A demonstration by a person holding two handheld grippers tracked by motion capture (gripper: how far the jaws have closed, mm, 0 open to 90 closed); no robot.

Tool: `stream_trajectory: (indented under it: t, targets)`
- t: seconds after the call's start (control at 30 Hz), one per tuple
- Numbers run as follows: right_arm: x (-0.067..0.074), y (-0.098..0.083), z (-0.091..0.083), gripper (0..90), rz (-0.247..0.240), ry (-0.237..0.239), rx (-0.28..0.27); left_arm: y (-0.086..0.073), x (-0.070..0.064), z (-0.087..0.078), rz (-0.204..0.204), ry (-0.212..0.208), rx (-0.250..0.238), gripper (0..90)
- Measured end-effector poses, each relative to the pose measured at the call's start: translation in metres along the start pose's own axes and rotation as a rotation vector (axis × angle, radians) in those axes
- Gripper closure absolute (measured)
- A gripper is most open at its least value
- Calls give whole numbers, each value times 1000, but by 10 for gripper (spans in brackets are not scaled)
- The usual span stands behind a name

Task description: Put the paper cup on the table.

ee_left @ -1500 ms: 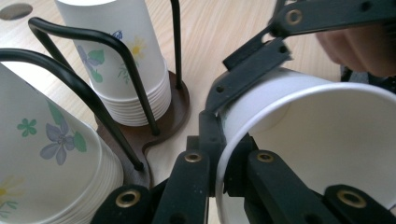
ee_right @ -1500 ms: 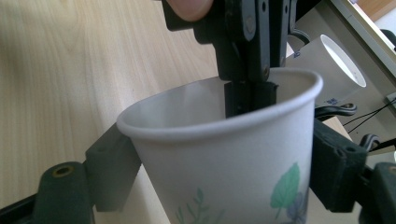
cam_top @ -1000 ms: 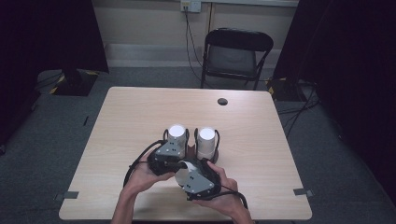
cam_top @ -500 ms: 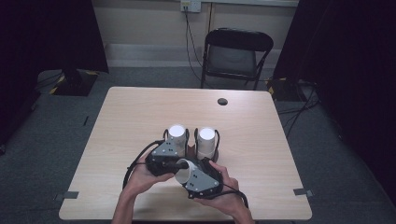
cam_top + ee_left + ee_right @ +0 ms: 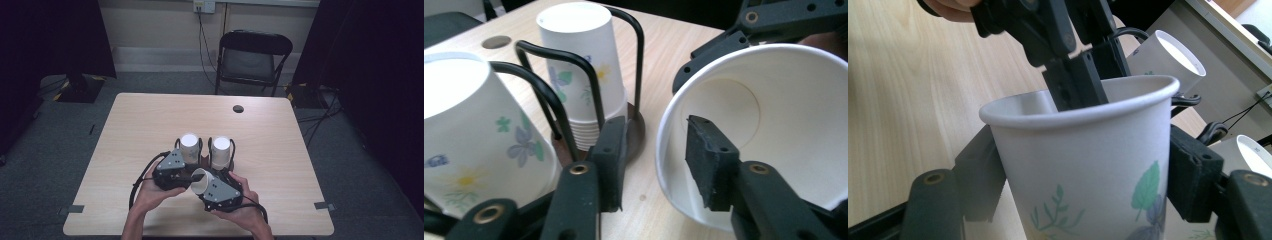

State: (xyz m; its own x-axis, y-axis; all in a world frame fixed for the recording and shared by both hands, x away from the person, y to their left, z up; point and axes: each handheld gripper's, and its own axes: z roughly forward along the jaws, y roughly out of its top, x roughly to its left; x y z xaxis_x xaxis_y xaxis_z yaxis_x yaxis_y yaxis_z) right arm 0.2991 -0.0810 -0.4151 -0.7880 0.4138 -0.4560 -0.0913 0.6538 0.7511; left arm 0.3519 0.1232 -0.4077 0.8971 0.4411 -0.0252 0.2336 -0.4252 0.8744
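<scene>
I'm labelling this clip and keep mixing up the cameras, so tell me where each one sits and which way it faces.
High view: fixed above the person's side, looking forward and down on the table; both forearms and hands enter from the bottom.
Left gripper view: rides the left gripper, looking along its jaws, one inside the loose paper cup, which they have just been opening on.
Right gripper view: rides the right gripper, its jaws clamped on that cup's sides.
Shared: both gripper views show the loose cup and the cup stacks in the wire rack.
</scene>
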Motion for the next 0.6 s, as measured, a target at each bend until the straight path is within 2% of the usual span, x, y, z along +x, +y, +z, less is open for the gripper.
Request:
stream_trajectory:
  t: [0.03, 0.07, 0.17, 0.23, 0.53, 0.6]
  targets:
    - [-1, 0, 0, 280, 6, 2, -4, 0, 1, -1, -5, 4, -6, 578]
    - [-1, -1, 0, 280, 14, 5, -6, -1, 1, -1, -21, 8, -16, 536]
    - [-2, -2, -1, 282, 41, 7, -17, -4, 2, -4, -35, 18, -27, 433]
    - [-2, -3, -1, 282, 47, 7, -19, -5, 2, -5, -35, 30, -30, 427]
    - [-5, -17, -5, 287, 145, 9, -33, -10, 0, -10, -44, 95, -74, 339]
    - [-7, -21, -6, 287, 163, 4, -35, -12, 0, -13, -57, 114, -98, 329]
